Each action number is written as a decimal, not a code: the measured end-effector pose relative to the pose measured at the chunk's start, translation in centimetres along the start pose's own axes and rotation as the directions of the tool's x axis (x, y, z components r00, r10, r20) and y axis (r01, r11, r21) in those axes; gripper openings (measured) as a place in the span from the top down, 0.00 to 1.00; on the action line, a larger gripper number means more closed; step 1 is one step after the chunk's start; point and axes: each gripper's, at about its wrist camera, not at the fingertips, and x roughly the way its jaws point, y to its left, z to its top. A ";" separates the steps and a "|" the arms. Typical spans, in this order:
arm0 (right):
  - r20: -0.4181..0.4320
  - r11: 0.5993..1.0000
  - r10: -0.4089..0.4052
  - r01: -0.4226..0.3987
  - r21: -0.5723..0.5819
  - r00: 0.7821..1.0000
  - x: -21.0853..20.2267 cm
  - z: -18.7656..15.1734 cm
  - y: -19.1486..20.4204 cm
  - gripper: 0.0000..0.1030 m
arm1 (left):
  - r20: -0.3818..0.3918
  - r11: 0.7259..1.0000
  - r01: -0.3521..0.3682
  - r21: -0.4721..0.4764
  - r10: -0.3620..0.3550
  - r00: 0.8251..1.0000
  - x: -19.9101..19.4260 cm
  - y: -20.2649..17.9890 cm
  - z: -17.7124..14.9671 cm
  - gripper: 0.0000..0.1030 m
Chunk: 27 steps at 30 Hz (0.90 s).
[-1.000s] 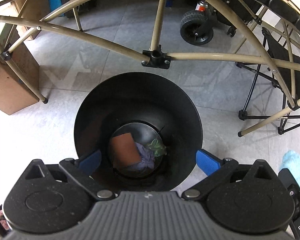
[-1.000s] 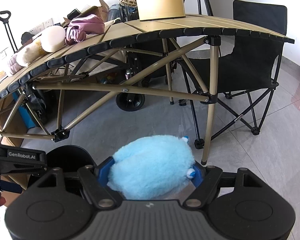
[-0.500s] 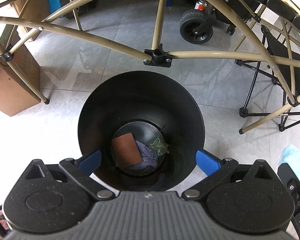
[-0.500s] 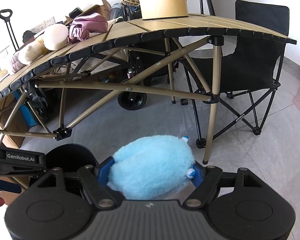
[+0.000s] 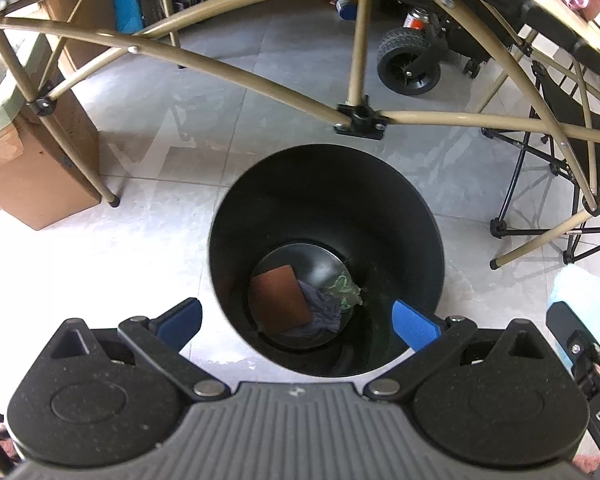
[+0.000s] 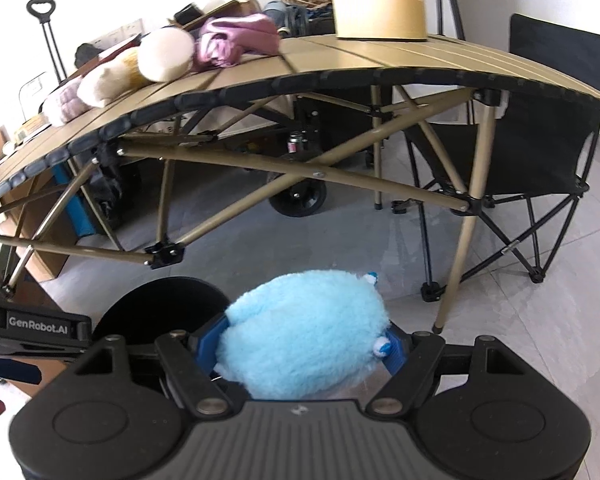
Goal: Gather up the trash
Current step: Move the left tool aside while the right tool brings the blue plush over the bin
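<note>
- Your left tongs (image 5: pixel 296 322) point steeply down over the black bin (image 5: pixel 420 216), jaws released wide, nothing between the blue pads (image 5: pixel 414 325).
- The bin stands on the grey tile floor (image 5: pixel 160 264), just in front of the desk's frame; one black frame joint (image 5: pixel 360 120) sits beyond its far rim.
- Bin bottom: a brown flat pad (image 5: pixel 278 294) on the left, a purple crumpled cloth (image 5: pixel 324 314) beside it, a green scrap (image 5: pixel 342 288) to the right, all touching.
- Your right tongs (image 6: pixel 304 346) are clenched on a fluffy light-blue plush toy (image 6: pixel 304 332), a blue pad pressed into each side of it.
- The toy is held off the floor, near the bin's right side; the bin's rim (image 6: pixel 168 284) shows just left of it in the right wrist view.
- In the left wrist view the toy (image 5: pixel 584 296) peeks in at the right edge, beside the bin, not over its mouth.
- Desk (image 6: pixel 340 60) top: cream plush (image 6: pixel 156 60) and pink cloth (image 6: pixel 236 36) toward the far left edge, a tan box (image 6: pixel 380 0) at the far edge.
- A black folding chair (image 6: pixel 540 140) stands at the desk's right end; a cardboard box (image 5: pixel 32 176) is on the floor at left.
</note>
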 end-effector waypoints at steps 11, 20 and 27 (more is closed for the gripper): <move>-0.030 0.997 0.042 -0.043 -0.058 0.999 1.2 -0.1 4.4 0.27 | 0.025 0.999 0.005 -0.045 -0.004 1.000 -1.6 4.1 -0.2 0.00; -0.074 0.991 0.083 -0.090 -0.099 0.994 2.3 -0.3 8.3 0.27 | 0.032 0.995 -0.015 -0.094 0.018 0.999 -2.3 8.2 -0.6 0.00; -0.142 0.986 0.095 -0.113 -0.123 0.985 3.4 -0.2 11.1 0.27 | 0.030 0.989 -0.041 -0.141 0.046 0.999 -2.2 11.8 -1.2 0.00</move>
